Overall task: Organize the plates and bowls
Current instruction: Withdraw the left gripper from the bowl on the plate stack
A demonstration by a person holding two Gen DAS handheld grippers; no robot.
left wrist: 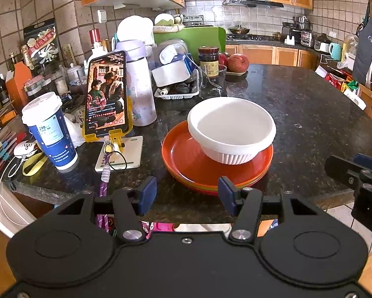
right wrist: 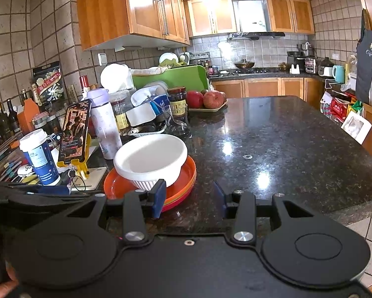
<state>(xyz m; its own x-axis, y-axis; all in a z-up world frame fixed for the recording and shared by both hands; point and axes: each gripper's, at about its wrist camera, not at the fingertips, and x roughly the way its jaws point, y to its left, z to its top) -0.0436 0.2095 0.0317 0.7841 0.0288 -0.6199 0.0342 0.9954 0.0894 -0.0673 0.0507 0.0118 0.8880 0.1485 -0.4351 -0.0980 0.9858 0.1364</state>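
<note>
A white ribbed bowl (left wrist: 231, 130) (right wrist: 151, 160) stands on a stack of orange plates (left wrist: 186, 159) (right wrist: 116, 183) near the front edge of a dark granite counter (left wrist: 297, 114) (right wrist: 272, 144). My left gripper (left wrist: 187, 195) hovers open just in front of the stack, at the counter's edge, with nothing between its blue pads. My right gripper (right wrist: 189, 200) is open too, just right of the stack and empty; its left pad overlaps the plates' rim in the picture. The right gripper also shows at the right edge of the left wrist view (left wrist: 359, 173).
Left of the plates stand a phone on a yellow stand (left wrist: 106, 94) (right wrist: 74, 134), a blue paper cup (left wrist: 49, 134) (right wrist: 38, 157) and a white thermos (left wrist: 140, 84) (right wrist: 104, 124). Behind are a cluttered tray (left wrist: 176, 84), a dark jar (left wrist: 208, 60) (right wrist: 177, 100) and apples (left wrist: 238, 62) (right wrist: 205, 99).
</note>
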